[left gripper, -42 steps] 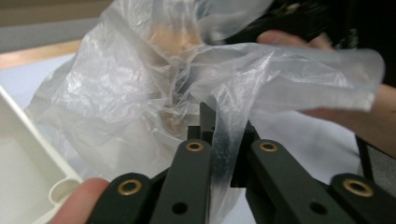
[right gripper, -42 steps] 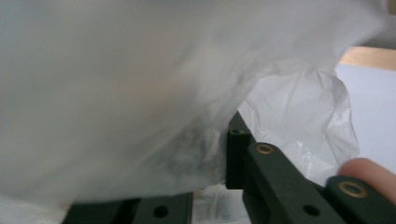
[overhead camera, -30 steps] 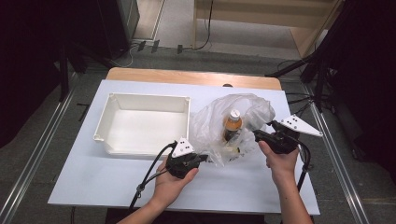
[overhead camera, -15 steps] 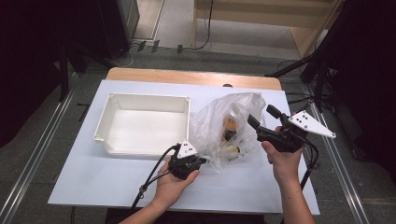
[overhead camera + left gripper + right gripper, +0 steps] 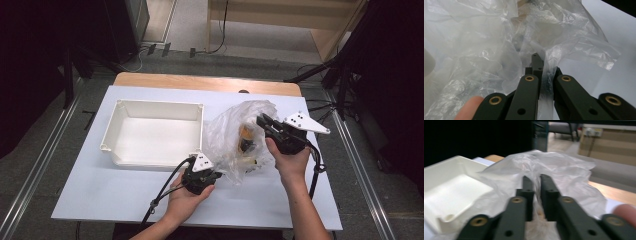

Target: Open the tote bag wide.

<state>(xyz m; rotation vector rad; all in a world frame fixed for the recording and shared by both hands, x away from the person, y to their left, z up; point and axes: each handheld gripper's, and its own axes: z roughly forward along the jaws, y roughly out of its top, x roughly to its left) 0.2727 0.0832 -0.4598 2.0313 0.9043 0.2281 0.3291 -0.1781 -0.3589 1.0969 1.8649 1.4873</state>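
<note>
A crumpled clear plastic bag (image 5: 227, 132) lies on the white table (image 5: 125, 190), right of a white tray (image 5: 150, 104). Through the film shows a brown bottle with an orange label (image 5: 246, 136). My left gripper (image 5: 218, 175) is shut on the bag's near edge; the left gripper view has the film (image 5: 486, 45) pinched at the left gripper's tips (image 5: 543, 68). My right gripper (image 5: 261, 120) has just been closing and is shut on the bag's upper right edge. In the right gripper view the plastic (image 5: 574, 170) runs between the right gripper's near-touching jaws (image 5: 536, 183).
The tray is empty and its corner (image 5: 446, 185) sits left of the bag. A wooden board (image 5: 200, 82) edges the table's far side. Cables (image 5: 162, 192) trail from the grippers toward the table's near edge. Bare table lies left of the hands.
My right gripper moved up and left from the bag's side to its upper right edge, opened wide, then closed on the plastic. The bag's top stands higher. The left gripper kept still.
</note>
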